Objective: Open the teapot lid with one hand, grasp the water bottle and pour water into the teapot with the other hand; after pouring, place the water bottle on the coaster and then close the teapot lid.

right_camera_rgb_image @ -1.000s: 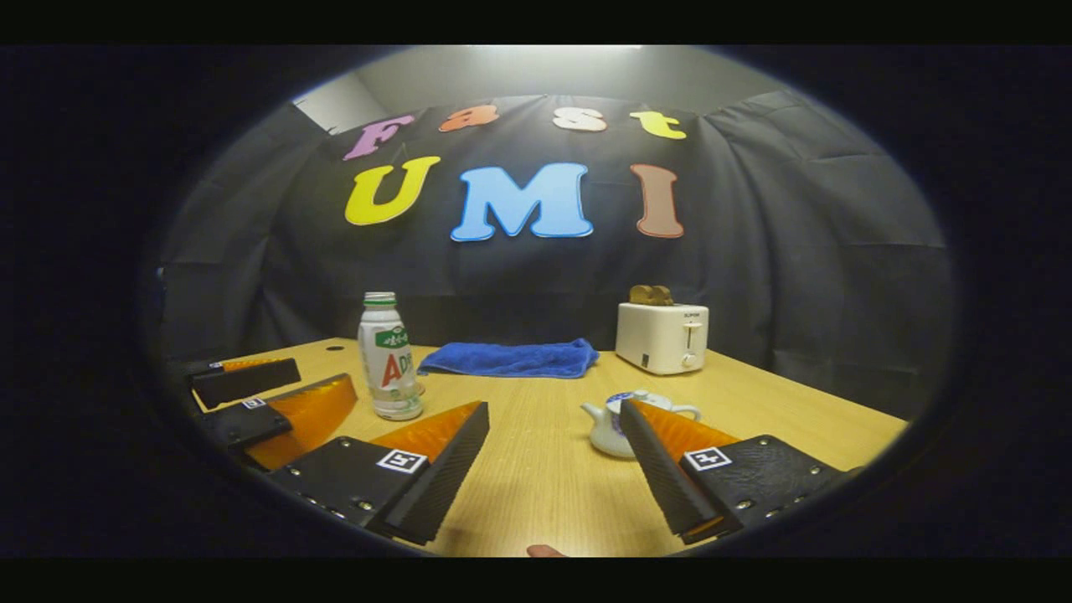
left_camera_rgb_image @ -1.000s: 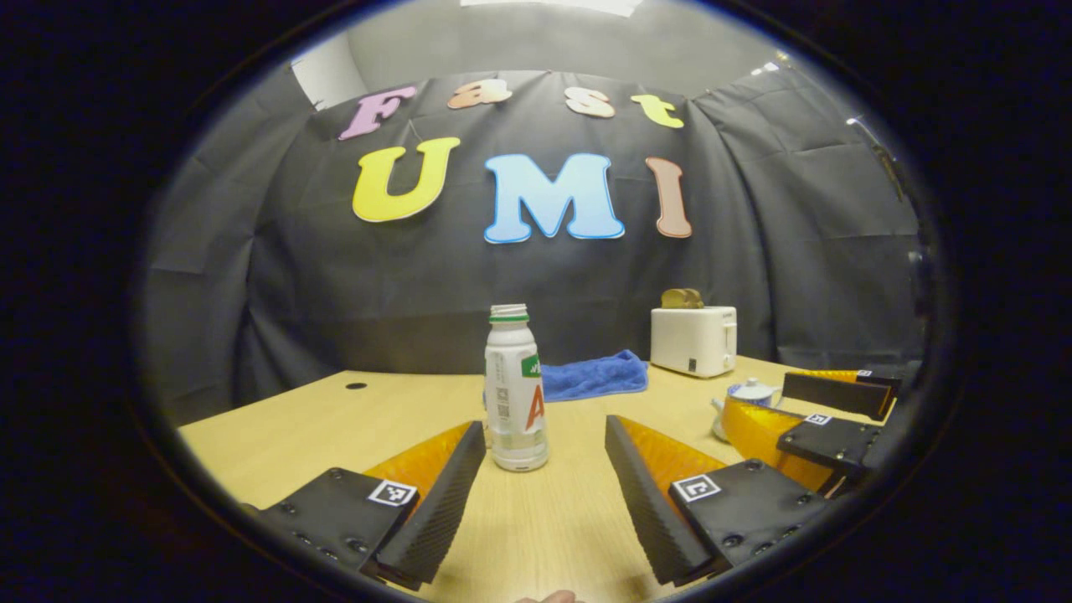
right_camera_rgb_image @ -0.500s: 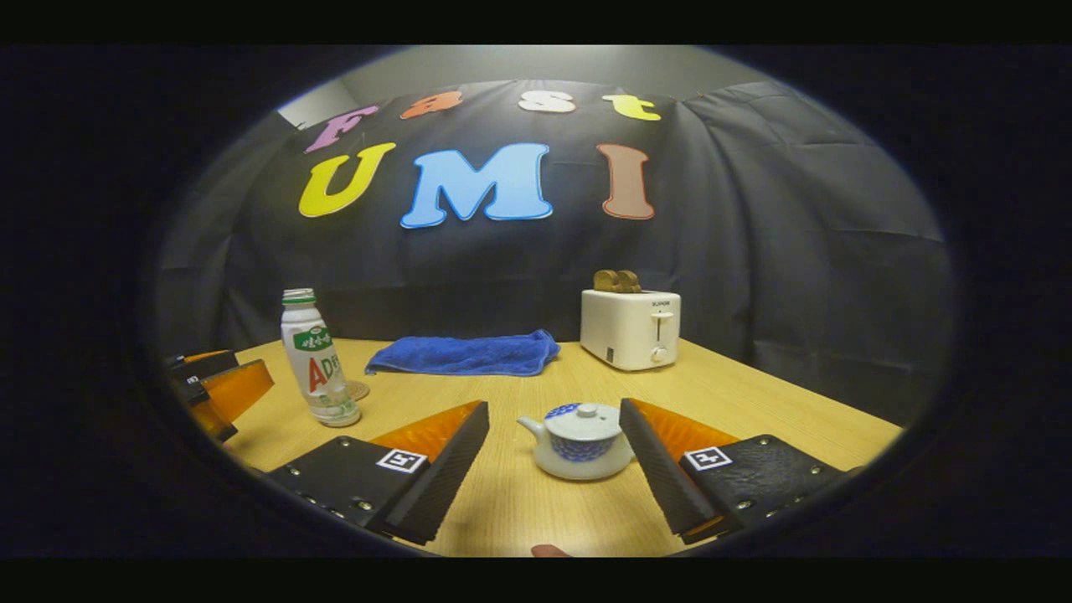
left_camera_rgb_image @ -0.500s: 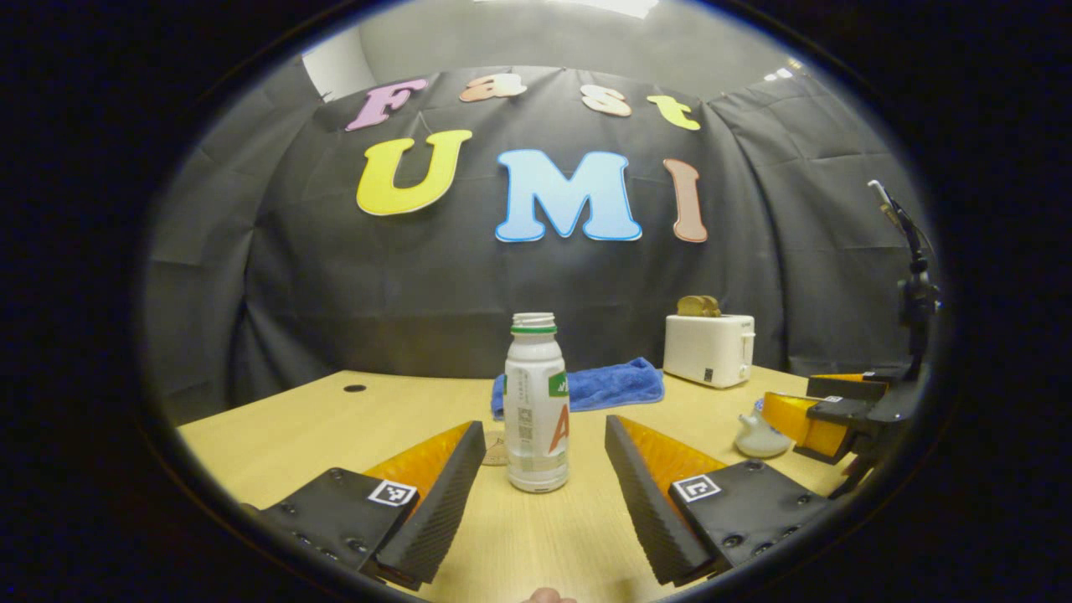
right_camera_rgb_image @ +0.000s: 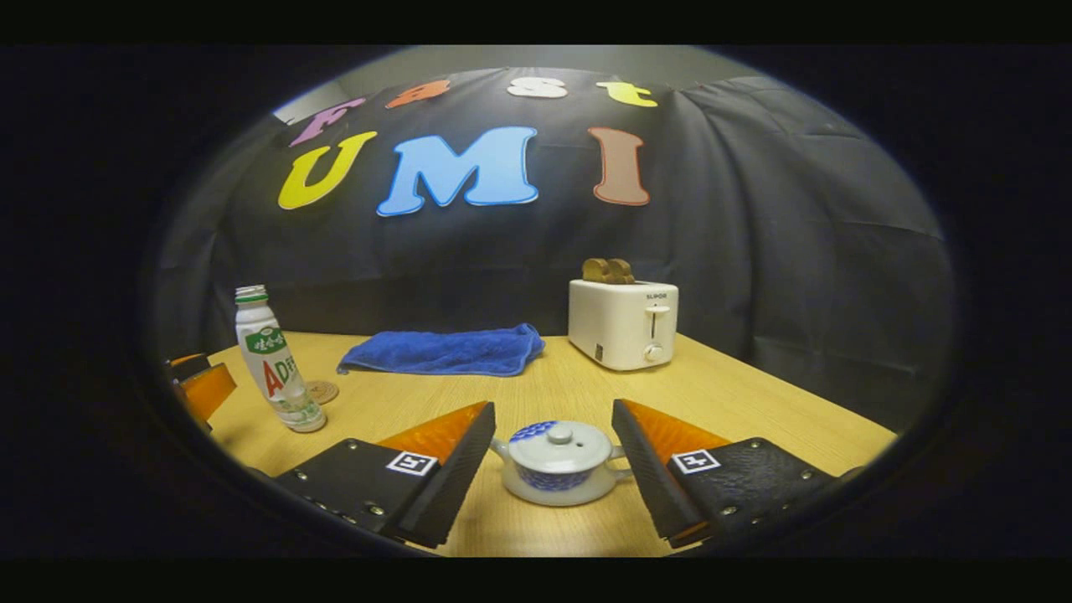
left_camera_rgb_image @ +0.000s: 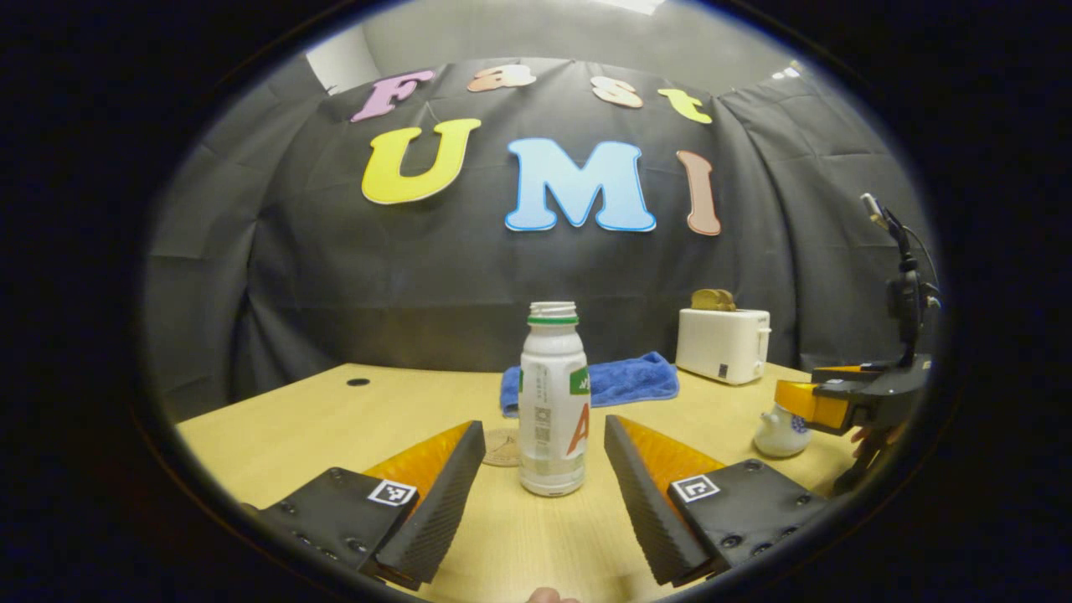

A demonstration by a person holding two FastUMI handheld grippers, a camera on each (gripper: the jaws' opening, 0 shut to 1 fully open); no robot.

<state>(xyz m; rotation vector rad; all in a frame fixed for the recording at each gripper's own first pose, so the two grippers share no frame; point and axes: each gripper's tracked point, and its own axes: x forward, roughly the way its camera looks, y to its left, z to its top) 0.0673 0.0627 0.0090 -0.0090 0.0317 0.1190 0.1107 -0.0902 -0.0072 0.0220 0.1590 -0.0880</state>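
Wooden tabletop (left_camera_rgb_image: 318,410) in front of the black cloth wall. Left claw (left_camera_rgb_image: 544,456) spread wide, holding nothing, with the water bottle (left_camera_rgb_image: 553,402) standing upright between its two fingers, a gap on either side, no contact that I can see. Bottle is white with a green neck ring, cap off, resting on the tabletop. Just beside the bottle's base, on its left in the left gripper view, lies a small round coaster (left_camera_rgb_image: 502,448), flat and bare. Right claw (right_camera_rgb_image: 553,469) also wide open, nothing gripped; the teapot (right_camera_rgb_image: 559,461) sits between its fingers, low and white with blue pattern, spout pointing to the left in the right gripper view, handle toward the right finger. Lid (right_camera_rgb_image: 559,442) is on the pot, its small knob upright. Whether the right finger touches the handle, cannot tell; they are very close. From the left gripper view the right claw (left_camera_rgb_image: 837,402) appears at the far right edge, a hand just visible beneath it, with the teapot (left_camera_rgb_image: 779,429) beside it. From the right gripper view the bottle (right_camera_rgb_image: 272,360) stands well to the left with the coaster (right_camera_rgb_image: 322,391) just beside it, and the tip of the left claw (right_camera_rgb_image: 201,389) at the edge. Farther back: a blue towel (right_camera_rgb_image: 444,350) lying crumpled, and a white toaster (right_camera_rgb_image: 624,322) with bread (right_camera_rgb_image: 609,270) sticking out of its slots.
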